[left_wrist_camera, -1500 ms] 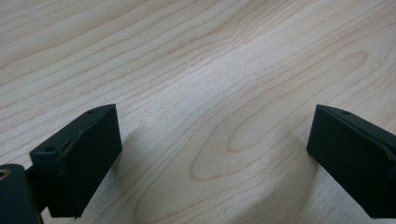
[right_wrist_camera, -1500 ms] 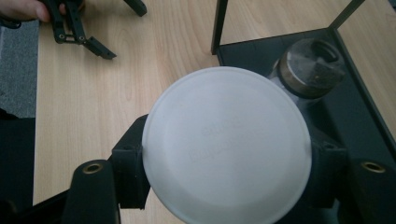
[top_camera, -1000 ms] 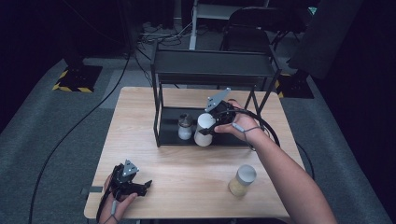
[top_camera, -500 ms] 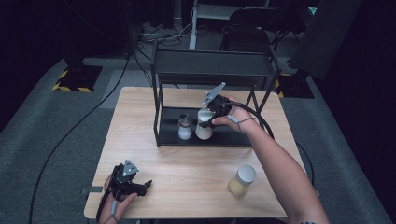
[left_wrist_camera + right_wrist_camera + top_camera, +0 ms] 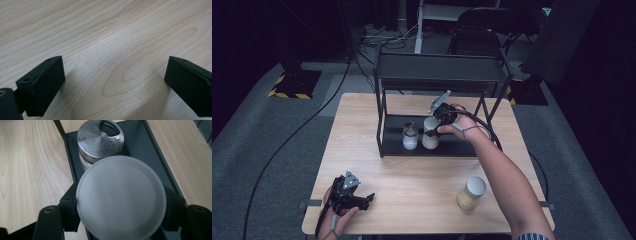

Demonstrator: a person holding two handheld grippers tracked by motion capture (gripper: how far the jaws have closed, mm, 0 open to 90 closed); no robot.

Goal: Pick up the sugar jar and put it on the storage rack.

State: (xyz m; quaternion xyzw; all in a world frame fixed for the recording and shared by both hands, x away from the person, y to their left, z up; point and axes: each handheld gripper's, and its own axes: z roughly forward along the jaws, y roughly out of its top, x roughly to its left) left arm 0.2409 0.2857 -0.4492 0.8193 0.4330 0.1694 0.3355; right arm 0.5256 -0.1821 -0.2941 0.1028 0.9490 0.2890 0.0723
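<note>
Shaker [image 5: 410, 136] and rack post [image 5: 380, 117] crowd the bottle [image 5: 430, 134].

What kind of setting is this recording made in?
Probably a staged recording studio or lab rather than a home: a lone wooden table stands on grey carpet, with dark drapes and loose cables around it.

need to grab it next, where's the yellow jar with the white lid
In the high view the yellow jar stands alone on the wooden table, near its front right corner, in front of the black rack and beside the person's right forearm.
</note>
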